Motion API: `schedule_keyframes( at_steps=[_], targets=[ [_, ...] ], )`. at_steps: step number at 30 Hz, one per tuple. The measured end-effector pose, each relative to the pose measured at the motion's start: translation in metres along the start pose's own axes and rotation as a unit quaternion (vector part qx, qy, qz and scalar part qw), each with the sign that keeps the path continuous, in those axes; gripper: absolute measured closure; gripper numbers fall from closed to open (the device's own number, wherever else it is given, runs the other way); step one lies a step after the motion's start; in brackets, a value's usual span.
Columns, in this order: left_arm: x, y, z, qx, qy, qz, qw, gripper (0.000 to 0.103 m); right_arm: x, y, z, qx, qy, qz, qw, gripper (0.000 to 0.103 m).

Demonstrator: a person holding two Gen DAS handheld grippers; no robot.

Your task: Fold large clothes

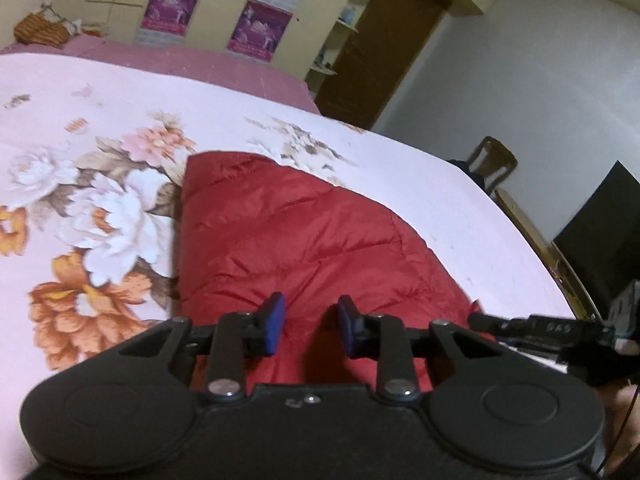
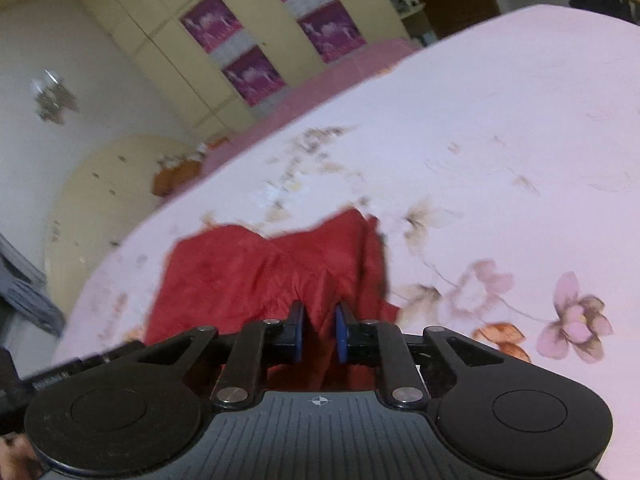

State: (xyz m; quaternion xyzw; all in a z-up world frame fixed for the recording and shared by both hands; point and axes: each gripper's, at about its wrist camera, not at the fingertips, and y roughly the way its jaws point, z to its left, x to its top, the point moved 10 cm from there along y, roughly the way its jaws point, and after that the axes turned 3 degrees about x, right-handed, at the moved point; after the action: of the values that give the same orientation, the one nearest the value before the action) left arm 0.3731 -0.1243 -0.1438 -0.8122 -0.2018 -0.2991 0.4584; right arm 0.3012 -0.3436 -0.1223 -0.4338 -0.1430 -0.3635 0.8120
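1. The red quilted jacket (image 1: pixel 304 240) lies flat on the bed (image 1: pixel 120 92), toward its near edge, already partly doubled over; the fold at its far end shows clean.
2. Left gripper (image 1: pixel 311 328): jaws apart, hovering over the near end of the jacket with only a gap between the blue pads (image 1: pixel 276 320); nothing held.
3. Right gripper (image 2: pixel 319 332): jaws nearly together, red fabric rising between the pads (image 2: pixel 298 332). It looks pinched, though blur prevents certainty that the pads press on it.
4. Handling, as judged: padded and light, soft, with a slick shell likely to slide and spring back from a crease. Best taken at a hem or corner, through both layers, not mid-panel.
5. Surface: a pale pink floral sheet (image 2: pixel 520 160), smooth, soft underneath, ample free room toward the far edge.
6. Room: cream wardrobe doors with purple posters (image 1: pixel 260 28), a brown door (image 1: pixel 384 40), a wooden chair (image 1: pixel 492 160) beyond the bed's right-hand edge.
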Motion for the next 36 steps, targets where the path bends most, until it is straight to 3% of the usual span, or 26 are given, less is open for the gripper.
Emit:
schedule_keyframes(
  at_steps=[13,14,15,17,18,19,22,26,31,36],
  targets=[
    [-0.015,0.033,0.009,-0.006,0.035,0.041,0.9986,0.077,-0.025,0.021,-0.021,-0.041,-0.002,0.006,0.999,0.087],
    [-0.011,0.028,0.009,-0.007,0.032,0.038,0.9987,0.073,-0.022,0.018,-0.021,-0.041,-0.002,0.01,0.999,0.087],
    [-0.006,0.022,0.008,-0.01,0.029,0.03,0.9991,0.063,-0.017,0.011,-0.02,-0.044,-0.003,0.008,0.999,0.087],
    [0.011,0.006,0.007,-0.004,0.042,-0.008,0.9991,0.056,0.001,-0.013,-0.011,-0.052,-0.024,-0.027,0.998,0.077],
    [0.018,0.005,0.007,0.003,0.05,-0.016,0.9986,0.056,0.01,-0.019,-0.003,-0.048,-0.037,-0.041,0.997,0.06],
    [0.027,0.011,0.009,0.006,0.055,-0.015,0.9984,0.056,0.019,-0.02,0.007,-0.042,-0.053,-0.047,0.997,0.059],
    [0.049,0.035,0.012,0.01,0.051,0.002,0.9986,0.056,0.036,0.002,0.042,-0.022,-0.095,-0.029,0.995,0.059],
    [0.065,0.069,0.011,0.011,0.054,0.025,0.9982,0.056,0.042,0.057,0.069,-0.05,-0.161,0.029,0.985,0.059],
    [0.062,0.097,0.013,0.014,0.065,0.06,0.9959,0.056,0.023,0.096,0.044,-0.072,-0.156,0.08,0.982,0.059],
    [0.054,0.109,0.01,0.033,0.089,0.077,0.9925,0.055,0.014,0.1,0.028,-0.069,-0.14,0.078,0.985,0.059]
  ],
)
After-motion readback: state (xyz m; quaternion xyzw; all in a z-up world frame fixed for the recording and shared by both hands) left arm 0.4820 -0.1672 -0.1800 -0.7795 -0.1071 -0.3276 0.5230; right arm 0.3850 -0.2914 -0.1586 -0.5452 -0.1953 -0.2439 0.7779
